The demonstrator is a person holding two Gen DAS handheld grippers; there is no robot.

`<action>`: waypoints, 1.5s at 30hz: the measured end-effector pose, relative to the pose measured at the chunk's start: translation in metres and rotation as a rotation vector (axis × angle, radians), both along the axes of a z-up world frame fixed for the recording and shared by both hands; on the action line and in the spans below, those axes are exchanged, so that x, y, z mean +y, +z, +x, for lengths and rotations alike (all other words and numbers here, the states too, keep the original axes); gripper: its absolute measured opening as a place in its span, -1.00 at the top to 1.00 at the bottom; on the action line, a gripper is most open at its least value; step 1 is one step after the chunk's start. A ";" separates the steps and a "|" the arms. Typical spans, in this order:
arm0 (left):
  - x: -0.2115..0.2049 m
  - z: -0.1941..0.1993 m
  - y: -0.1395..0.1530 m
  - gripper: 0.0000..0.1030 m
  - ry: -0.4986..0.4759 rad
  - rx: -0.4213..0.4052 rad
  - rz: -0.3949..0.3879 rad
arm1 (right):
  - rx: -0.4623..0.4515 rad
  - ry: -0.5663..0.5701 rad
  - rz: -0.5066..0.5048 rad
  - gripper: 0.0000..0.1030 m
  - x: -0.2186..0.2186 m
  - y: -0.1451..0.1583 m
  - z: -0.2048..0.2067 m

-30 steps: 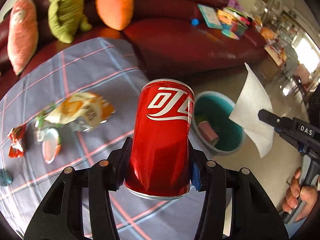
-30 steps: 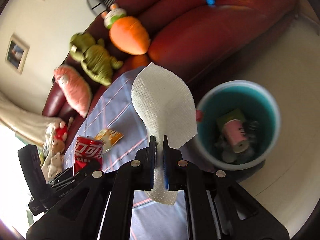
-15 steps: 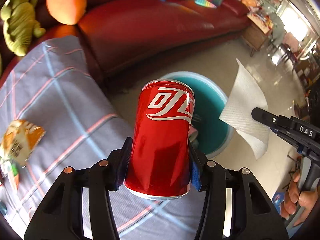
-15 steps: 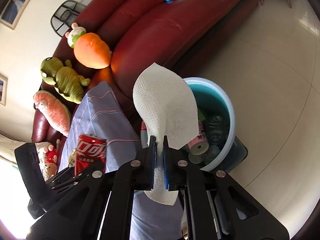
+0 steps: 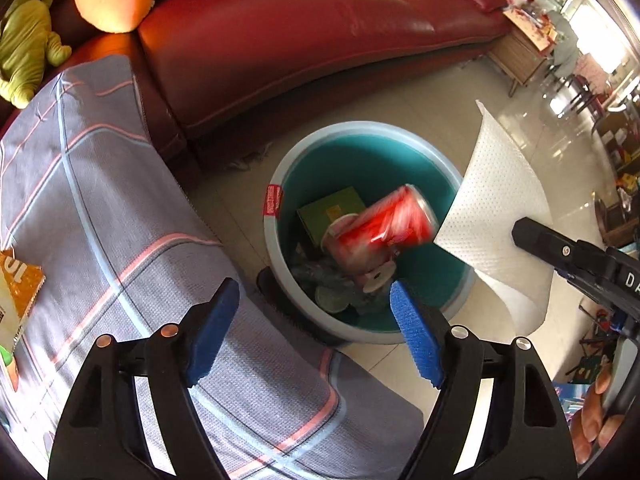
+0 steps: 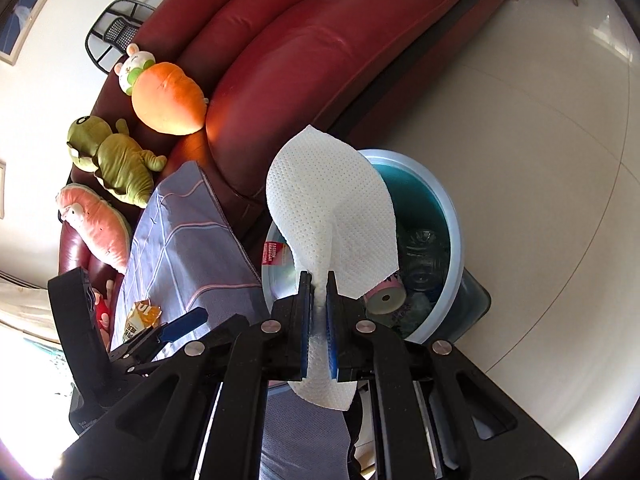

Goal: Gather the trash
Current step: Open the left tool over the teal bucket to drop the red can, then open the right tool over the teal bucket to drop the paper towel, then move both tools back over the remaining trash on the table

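In the left wrist view a red soda can [image 5: 382, 228], blurred and tipped on its side, drops free inside the teal trash bin [image 5: 276, 240]. My left gripper [image 5: 314, 300] hangs above the bin's near rim, its jaws opening with nothing between the blue pads [image 5: 416, 336]. A white paper towel [image 6: 332, 216] sticks up from my right gripper [image 6: 318, 280], which is shut on it just over the bin [image 6: 452, 216]. The same towel [image 5: 500, 220] and right gripper [image 5: 524, 230] show at the right of the left wrist view.
A table under a grey-blue plaid cloth [image 5: 100, 216] stands left of the bin, with an orange snack wrapper [image 5: 16, 292] on it. Behind is a dark red sofa [image 5: 300, 36] with plush toys [image 6: 164, 96]. The bin holds a green box [image 5: 324, 212] and other trash.
The left gripper let go of the red can, which now falls into the bin. Both grippers moved from over the table toward the bin and lower. The right still grips the towel.
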State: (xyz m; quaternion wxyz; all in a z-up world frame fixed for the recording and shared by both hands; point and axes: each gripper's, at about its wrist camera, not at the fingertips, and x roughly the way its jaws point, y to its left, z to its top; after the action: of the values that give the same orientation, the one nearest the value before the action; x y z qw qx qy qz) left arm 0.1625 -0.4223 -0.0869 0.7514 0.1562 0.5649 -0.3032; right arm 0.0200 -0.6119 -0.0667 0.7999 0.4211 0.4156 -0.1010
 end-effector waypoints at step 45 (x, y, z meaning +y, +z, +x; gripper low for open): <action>0.152 -0.007 0.044 -0.78 0.193 -0.008 -0.147 | 0.120 0.099 -0.097 -0.57 0.093 0.020 0.034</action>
State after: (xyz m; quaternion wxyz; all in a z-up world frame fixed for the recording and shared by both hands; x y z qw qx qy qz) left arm 0.1552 -0.2700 -0.0432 0.7889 0.0468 0.5504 -0.2694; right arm 0.0536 -0.5185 -0.0464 0.7970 0.3541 0.4777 -0.1062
